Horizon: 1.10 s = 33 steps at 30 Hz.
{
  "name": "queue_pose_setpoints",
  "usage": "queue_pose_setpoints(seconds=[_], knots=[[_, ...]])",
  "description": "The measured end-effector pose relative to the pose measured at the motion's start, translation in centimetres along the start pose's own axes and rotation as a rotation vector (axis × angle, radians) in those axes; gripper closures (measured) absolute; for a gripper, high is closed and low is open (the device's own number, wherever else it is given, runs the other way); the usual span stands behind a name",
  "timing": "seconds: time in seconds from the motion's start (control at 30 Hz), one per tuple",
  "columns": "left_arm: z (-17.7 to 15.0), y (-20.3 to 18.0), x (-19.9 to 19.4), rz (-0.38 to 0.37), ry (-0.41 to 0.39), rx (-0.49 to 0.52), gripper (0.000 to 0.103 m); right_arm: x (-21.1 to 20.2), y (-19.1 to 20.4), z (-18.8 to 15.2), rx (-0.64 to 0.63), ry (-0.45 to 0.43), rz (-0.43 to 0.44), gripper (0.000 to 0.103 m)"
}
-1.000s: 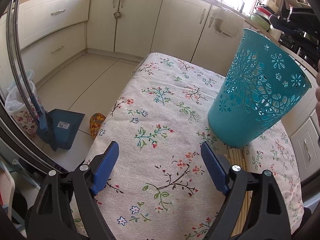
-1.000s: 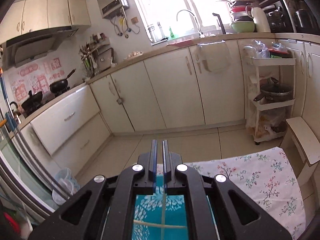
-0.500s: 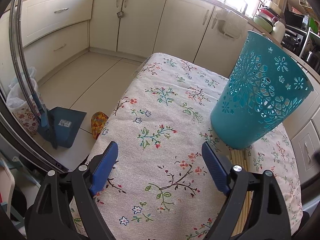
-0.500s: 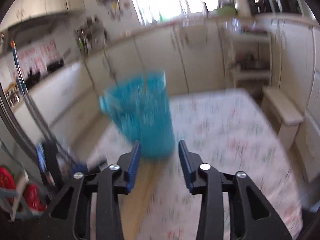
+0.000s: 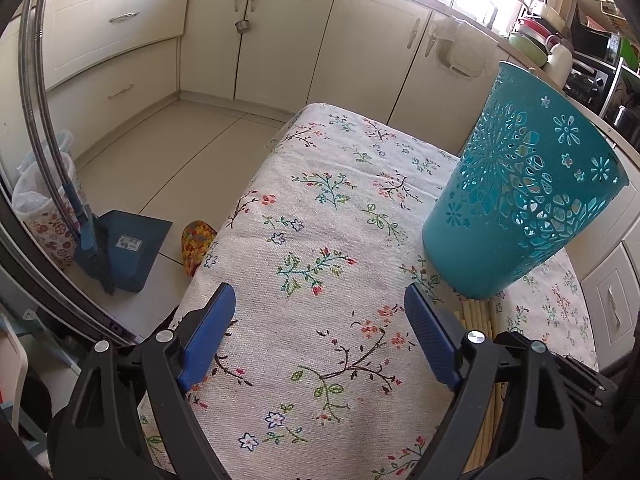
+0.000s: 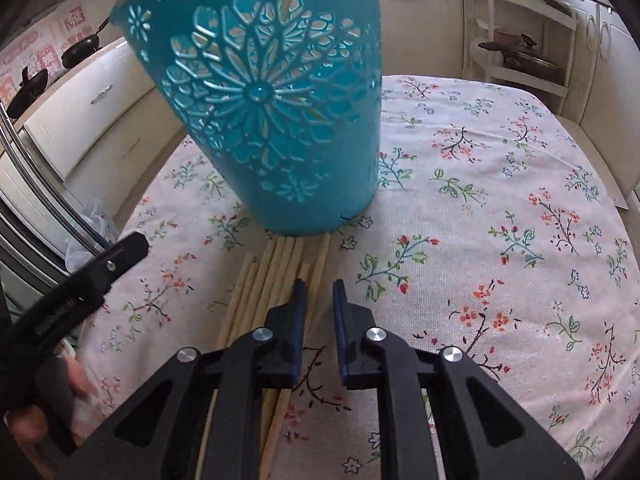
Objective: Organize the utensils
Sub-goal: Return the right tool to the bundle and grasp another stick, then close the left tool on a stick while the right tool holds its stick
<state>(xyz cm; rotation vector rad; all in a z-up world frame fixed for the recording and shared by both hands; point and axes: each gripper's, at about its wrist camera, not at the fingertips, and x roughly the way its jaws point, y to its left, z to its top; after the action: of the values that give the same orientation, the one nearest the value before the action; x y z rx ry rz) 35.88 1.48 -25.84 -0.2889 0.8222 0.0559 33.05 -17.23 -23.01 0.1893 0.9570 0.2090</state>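
Left wrist view has the left gripper (image 5: 320, 332) at the bottom of the frame, its blue pads (image 5: 210, 332) standing wide apart over the floral tablecloth (image 5: 320, 208) with nothing between them. At the right of the frame a teal perforated basket (image 5: 524, 200) stands on the cloth, and just below its base the ends of a bundle of wooden chopsticks (image 5: 476, 312) peek out beside the right-hand pad. At the left of the frame, on the tiled floor (image 5: 168, 160), a blue dustpan (image 5: 128, 248) leans by a small floral bin (image 5: 44, 208), and cream cabinets (image 5: 280, 40) run across the top. Right wrist view shows the right gripper (image 6: 320, 300) low in the centre, its jaws closing with only a narrow gap left. One chopstick from the bundle (image 6: 276, 280) runs up through that gap, but the pads (image 6: 300, 300) do not visibly press on it; the other sticks lie side by side on the cloth (image 6: 500, 200) just left of the left-hand pad. Their far ends reach the foot of the basket (image 6: 264, 96), which fills the upper centre of the frame. At the lower left edge a person's hand (image 6: 44, 400) grips the black handle of the other tool, one of whose arms juts toward the centre. Pans (image 6: 82, 50) sit on a counter at the upper left, and a white shelf rack (image 6: 520, 40) holding a lidded pot stands at the upper right.
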Motion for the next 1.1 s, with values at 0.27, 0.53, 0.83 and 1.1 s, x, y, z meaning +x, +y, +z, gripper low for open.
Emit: queue_pose_setpoints(seconds=[0.27,0.53,0.83,1.1], knots=[[0.0,0.2,0.0,-0.016,0.003,0.000,0.020,-1.0,0.2,-1.8,-0.148,0.011,-0.041,0.096],[-1.8,-4.5,-0.7,-0.097,0.078,0.241,0.020,-3.2,-7.0,-3.3,0.065,-0.035,0.041,0.097],[-3.1,-7.5,0.5,-0.021,0.145,0.346,0.021,-3.1,-6.8,-3.2,0.093,-0.043,0.083,0.097],[-3.2,-7.3,0.6,0.013,0.144,0.330,0.023,-3.3,-7.1,-3.4,0.090,-0.043,0.099,0.097]])
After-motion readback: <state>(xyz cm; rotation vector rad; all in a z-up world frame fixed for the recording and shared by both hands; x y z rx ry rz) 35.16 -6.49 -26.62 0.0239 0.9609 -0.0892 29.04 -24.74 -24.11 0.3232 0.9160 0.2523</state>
